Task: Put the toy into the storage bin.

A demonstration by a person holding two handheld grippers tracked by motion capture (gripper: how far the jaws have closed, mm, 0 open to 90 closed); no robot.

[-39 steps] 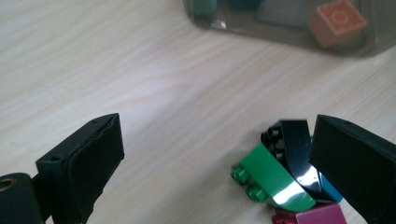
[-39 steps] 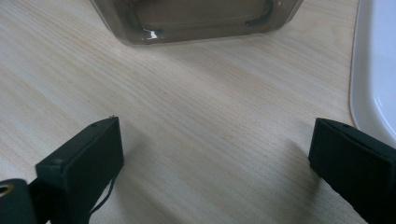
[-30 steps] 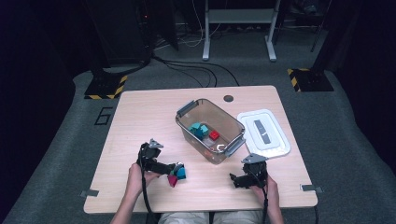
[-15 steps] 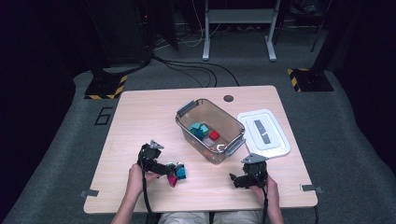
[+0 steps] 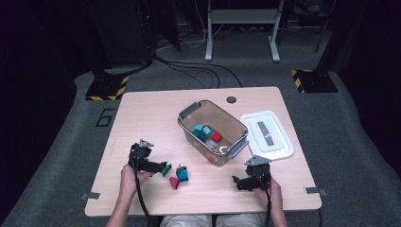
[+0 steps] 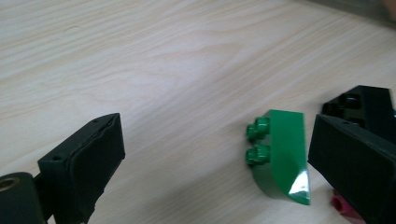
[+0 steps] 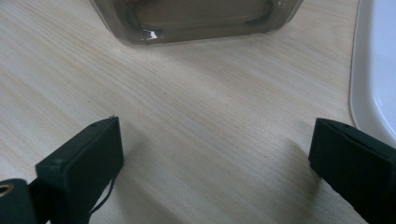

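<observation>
My left gripper (image 5: 158,166) lies low on the table (image 5: 142,113), near its front-left part, and its jaws stand wide apart with nothing gripped. In the left gripper view the green brick (image 6: 281,156) rests on the wood between the jaws, close beside the right jaw, with its two studs pointing to the open side; I cannot tell if it touches that jaw. To the left of the brick there is much bare wood up to the other jaw. In the high view, just beside this gripper, lie a blue brick (image 5: 183,175) and a dark red brick (image 5: 174,182), near together. My right gripper (image 5: 240,182) is at the front-right part of the table, also spread wide and holding nothing. Ahead of it, in the right gripper view, stands the clear bin (image 7: 196,18), and the white lid (image 7: 376,65) lies flat beside the right jaw. Between my two grippers the table front is open wood.
</observation>
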